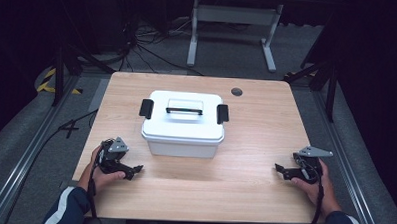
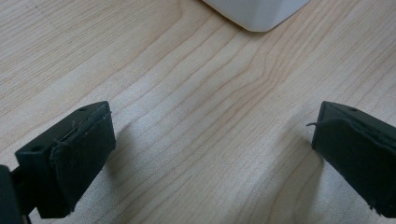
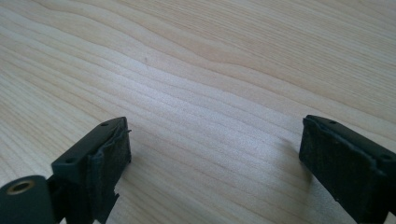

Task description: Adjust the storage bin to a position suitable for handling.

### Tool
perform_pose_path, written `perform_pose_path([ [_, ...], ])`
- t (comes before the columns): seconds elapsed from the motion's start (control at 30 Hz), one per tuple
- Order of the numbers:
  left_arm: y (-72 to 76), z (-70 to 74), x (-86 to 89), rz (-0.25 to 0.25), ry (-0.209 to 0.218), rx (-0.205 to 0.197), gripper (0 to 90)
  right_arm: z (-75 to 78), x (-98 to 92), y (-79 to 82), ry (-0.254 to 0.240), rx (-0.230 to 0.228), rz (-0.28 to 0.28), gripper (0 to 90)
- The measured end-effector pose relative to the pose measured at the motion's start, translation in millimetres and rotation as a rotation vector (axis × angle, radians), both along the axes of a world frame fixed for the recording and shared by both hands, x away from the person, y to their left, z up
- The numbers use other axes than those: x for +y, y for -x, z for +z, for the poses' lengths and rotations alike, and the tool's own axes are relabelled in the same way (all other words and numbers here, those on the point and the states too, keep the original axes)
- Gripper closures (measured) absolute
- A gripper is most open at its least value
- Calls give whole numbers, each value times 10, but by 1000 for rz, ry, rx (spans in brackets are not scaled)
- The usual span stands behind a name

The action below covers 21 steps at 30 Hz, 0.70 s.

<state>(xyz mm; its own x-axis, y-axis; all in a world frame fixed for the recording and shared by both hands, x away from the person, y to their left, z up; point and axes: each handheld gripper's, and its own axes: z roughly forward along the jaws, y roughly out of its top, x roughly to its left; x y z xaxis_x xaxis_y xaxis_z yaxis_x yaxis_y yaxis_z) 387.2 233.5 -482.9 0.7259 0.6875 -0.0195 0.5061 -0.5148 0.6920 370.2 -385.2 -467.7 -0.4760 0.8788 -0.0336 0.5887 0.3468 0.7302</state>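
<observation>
**White box in the middle, both your grippers resting wide open**

The wooden table point(image 1: 243, 193) is light in colour, with a visible grain and a small dark round cap point(image 1: 236, 92) near its far edge. Around it you see grey floor, black cables and the white legs of another desk point(image 1: 233, 28) behind.

The white box point(image 1: 182, 124) stands at the centre of the table. It has a lid with a dark handle and two black latches at its sides. No brand or writing can be read on it.

Your left gripper point(image 1: 134, 170) lies near the front left corner of the box, with its jaws wide apart and holding nothing. Your right gripper point(image 1: 280, 170) rests well apart from the box, on the right, and its jaws are also wide and hold nothing.
</observation>
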Motion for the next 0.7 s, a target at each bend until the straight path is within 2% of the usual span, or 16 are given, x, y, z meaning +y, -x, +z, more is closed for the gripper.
perform_pose_path([
  [0.47, -8, 1, -2, 1, -1, -3, 2, 11, -13, 8, -3, -3, 26, 146],
  [0.7, -6, 1, -2, 3, 0, -2, 2, 56, -38, 11, 11, 22, 97, 224],
])
